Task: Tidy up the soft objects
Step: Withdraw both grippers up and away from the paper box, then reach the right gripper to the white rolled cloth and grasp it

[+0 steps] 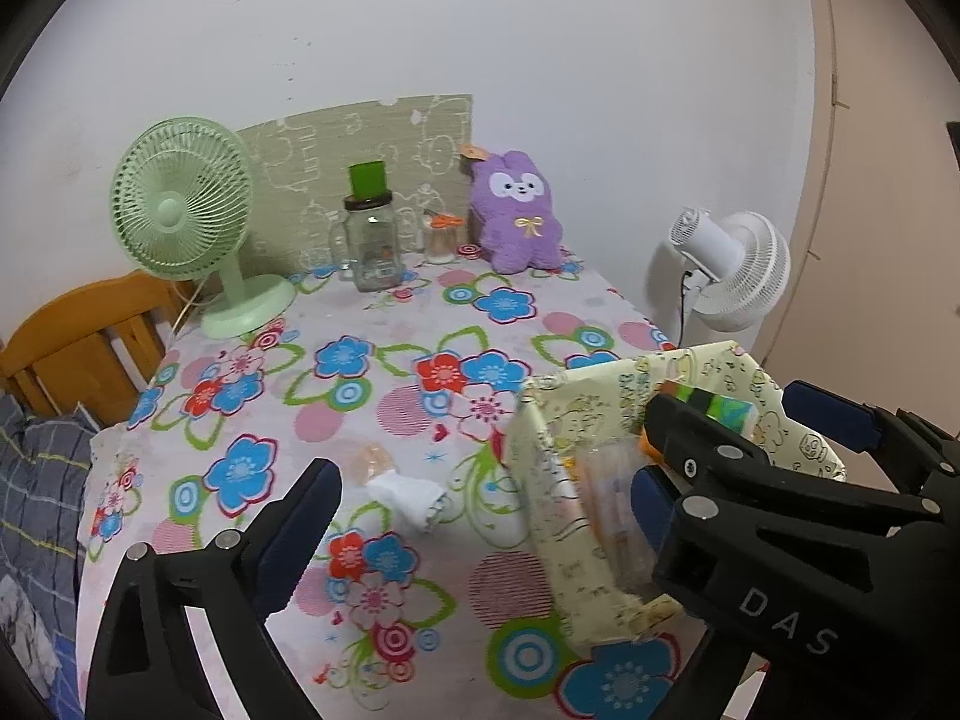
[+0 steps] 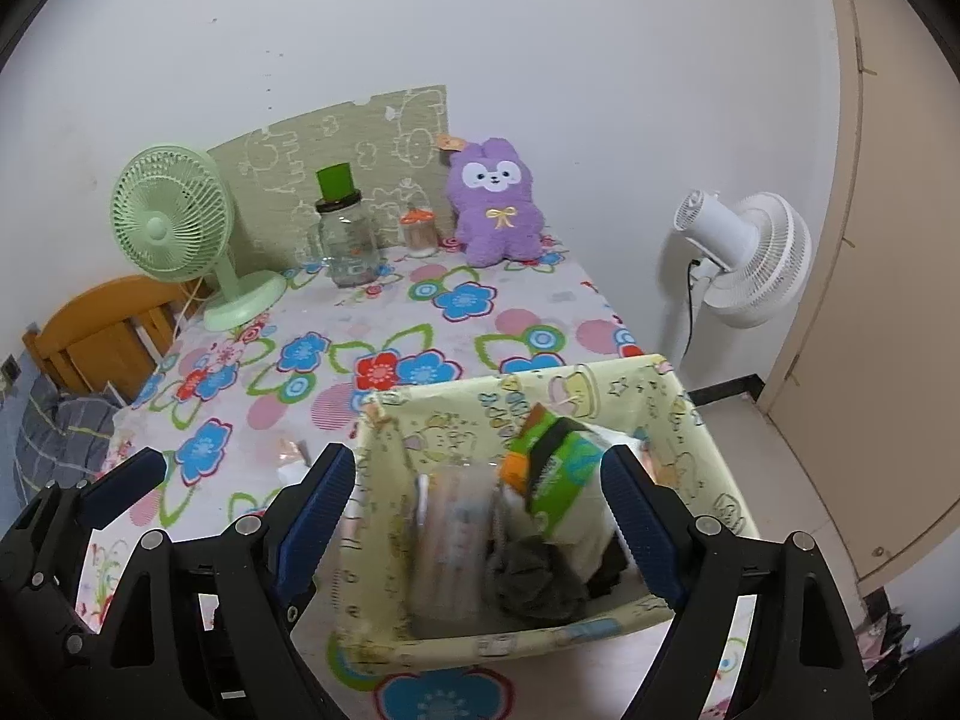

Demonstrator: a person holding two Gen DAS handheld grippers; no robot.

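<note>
On the flowered tabletop (image 1: 384, 324), near its front edge, a small white cloth (image 1: 408, 498) lies crumpled and loose, with a pale peach scrap (image 1: 377, 457) just behind it, and this looks like the next soft thing to put away. Just to its right stands the yellow fabric box (image 2: 384, 546), already holding a grey cloth (image 2: 528, 576), a green packet (image 2: 561, 468) and a clear wrapped bundle (image 2: 456, 516). The left hand-held gripper (image 1: 480, 516) hangs over the cloth with its jaws spread wide and nothing between them; the right hand-held gripper (image 2: 480, 510) sits above the box, also wide and empty, its left finger outside the box's near wall. To do the pick well, I would lower the left one straight down so both fingers straddle the highest fold of the cloth, press lightly into the tabletop cover and pinch a bunched ridge, not a single edge, since thin fabric slips. The tablecloth itself could get caught in the pinch, so a short test lift is wise. Clearing the right one from above the box first would leave room for the drop. Farther back, the purple plush rabbit (image 1: 517, 213) sits against the wall beside a glass jar (image 1: 371, 243) and a green fan (image 1: 180, 204), well apart from both tools
</note>
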